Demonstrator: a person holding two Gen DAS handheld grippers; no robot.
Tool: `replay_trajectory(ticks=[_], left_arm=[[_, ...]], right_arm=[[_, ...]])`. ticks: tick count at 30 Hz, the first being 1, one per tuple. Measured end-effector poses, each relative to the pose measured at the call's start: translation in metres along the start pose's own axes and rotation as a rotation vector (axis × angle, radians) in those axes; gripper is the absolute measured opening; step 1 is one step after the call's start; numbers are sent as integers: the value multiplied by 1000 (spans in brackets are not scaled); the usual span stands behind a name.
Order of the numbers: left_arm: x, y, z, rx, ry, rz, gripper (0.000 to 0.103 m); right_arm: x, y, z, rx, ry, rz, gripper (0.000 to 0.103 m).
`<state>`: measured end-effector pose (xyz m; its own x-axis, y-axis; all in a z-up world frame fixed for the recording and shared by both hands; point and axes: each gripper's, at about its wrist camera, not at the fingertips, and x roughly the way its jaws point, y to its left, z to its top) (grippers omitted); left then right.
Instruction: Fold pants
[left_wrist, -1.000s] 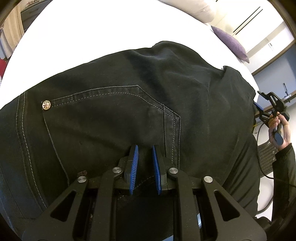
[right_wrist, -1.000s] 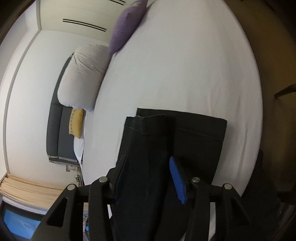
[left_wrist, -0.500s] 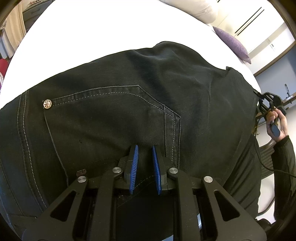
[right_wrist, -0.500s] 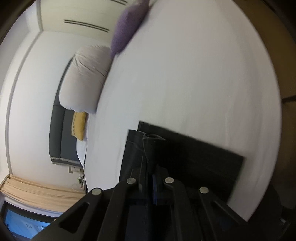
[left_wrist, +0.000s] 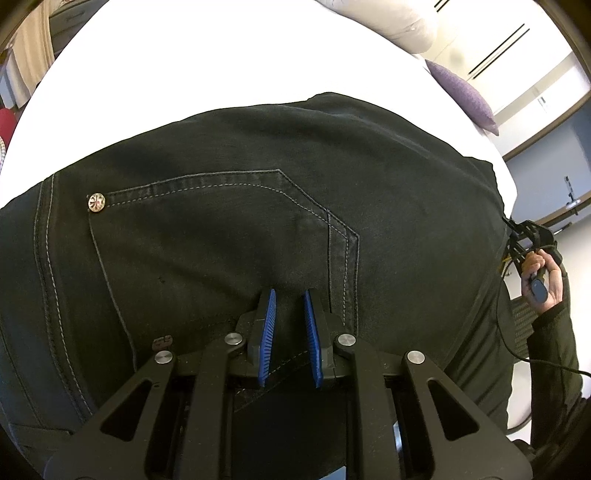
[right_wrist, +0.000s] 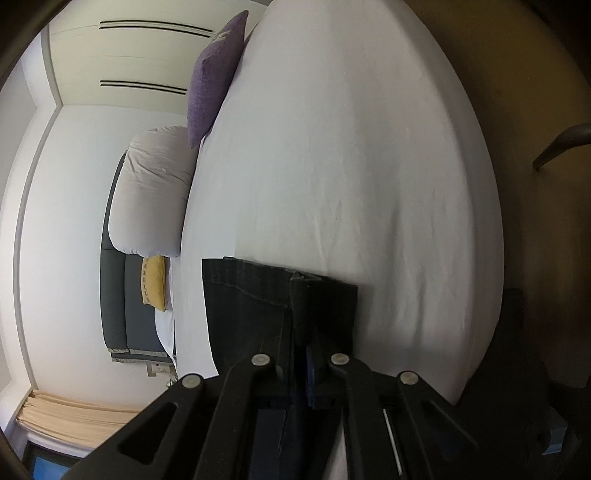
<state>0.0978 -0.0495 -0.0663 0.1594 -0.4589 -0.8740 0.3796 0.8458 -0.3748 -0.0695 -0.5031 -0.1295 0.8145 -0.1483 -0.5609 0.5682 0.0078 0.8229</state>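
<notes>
White bedding (left_wrist: 221, 74) covers the bed on which I am working; a purple cushion (right_wrist: 216, 77) and a pale folded duvet (right_wrist: 151, 192) lie at its far end, with a grey headboard (right_wrist: 114, 295) and a yellow cushion (right_wrist: 155, 282) beyond. Black pants (left_wrist: 258, 229) lie spread across the sheet, seat side up, a back pocket (left_wrist: 221, 236) with pale stitching and a metal rivet (left_wrist: 96, 202) facing my left camera.

My left gripper (left_wrist: 290, 328) points steeply down at the waist end; its blue ribbed pads (left_wrist: 266, 332) stand close together with a ridge of dark denim pinched between them, just beside the pocket's seam.

My right gripper (right_wrist: 303, 343) sits at the hem end (right_wrist: 258, 284), where the leg cuffs lie stacked near the bed's edge. Its jaws are drawn nearly together on a raised fold of the cuff fabric, which stands up between them. From the left view, my right hand (left_wrist: 543, 273) shows at the far end of the pants, sleeve (left_wrist: 554, 350) dark, holding the gripper handle.
</notes>
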Motion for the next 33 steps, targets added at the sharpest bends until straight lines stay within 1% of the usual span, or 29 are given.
replay_trajectory(ticks=[2, 4, 5, 6, 7, 9, 10, 12, 13, 14, 15, 16, 18, 20, 21, 23, 24, 25, 26, 28, 29, 31, 33], left_arm=[[-1, 1, -1, -2, -2, -2, 16], [-3, 3, -3, -3, -5, -8, 16], [-3, 5, -3, -4, -7, -11, 16], [-4, 7, -4, -6, -9, -16, 16], [-4, 8, -4, -8, -11, -18, 16], [-5, 10, -5, -12, -17, -24, 16], [-6, 12, -6, -14, -21, -27, 16], [-7, 14, -7, -16, -25, -28, 16], [-8, 15, -8, -16, -28, -29, 16], [-8, 16, -9, -17, -31, -29, 16], [-9, 16, -10, -18, -33, -29, 16], [-10, 17, -11, -19, -35, -28, 16], [-12, 17, -13, -19, -41, -27, 16], [-13, 17, -15, -23, -47, -29, 16], [-13, 16, -16, -24, -50, -30, 16], [-16, 18, -18, -22, -56, -39, 16], [-16, 19, -19, -22, -57, -44, 16], [-18, 22, -21, -23, -62, -54, 16], [-19, 24, -22, -26, -64, -63, 16], [-20, 28, -24, -34, -68, -81, 16], [-21, 30, -26, -38, -72, -90, 16], [-22, 33, -29, -41, -80, -99, 16], [-24, 33, -31, -40, -85, -96, 16]], right_arm=[[-4, 2, 2, -18, -9, -12, 6], [-10, 0, 6, -2, -29, -16, 7], [-10, 1, 8, 3, -41, -21, 12], [-14, 4, 11, -1, -68, -43, 14], [-23, 8, 14, -24, -110, -99, 19], [-33, 22, 15, -78, -154, -162, 20], [-39, 33, 14, -119, -164, -162, 20], [-41, 62, 2, -230, -138, -125, 20], [-37, 80, -10, -295, -94, -94, 20], [-28, 96, -26, -350, -30, -55, 20], [-15, 114, -50, -403, 65, 7, 20], [-4, 124, -69, -427, 142, 57, 20], [26, 140, -124, -454, 335, 153, 20], [51, 144, -170, -469, 472, 167, 20], [65, 141, -193, -473, 538, 155, 20], [85, 129, -216, -485, 606, 95, 20], [92, 120, -219, -483, 618, 63, 20], [96, 107, -214, -476, 604, -3, 8], [97, 98, -208, -459, 592, -31, 0], [89, 75, -180, -352, 562, -28, 0], [81, 71, -171, -342, 537, -46, 0], [62, 73, -150, -401, 456, -131, 0], [48, 75, -142, -417, 425, -199, 0]])
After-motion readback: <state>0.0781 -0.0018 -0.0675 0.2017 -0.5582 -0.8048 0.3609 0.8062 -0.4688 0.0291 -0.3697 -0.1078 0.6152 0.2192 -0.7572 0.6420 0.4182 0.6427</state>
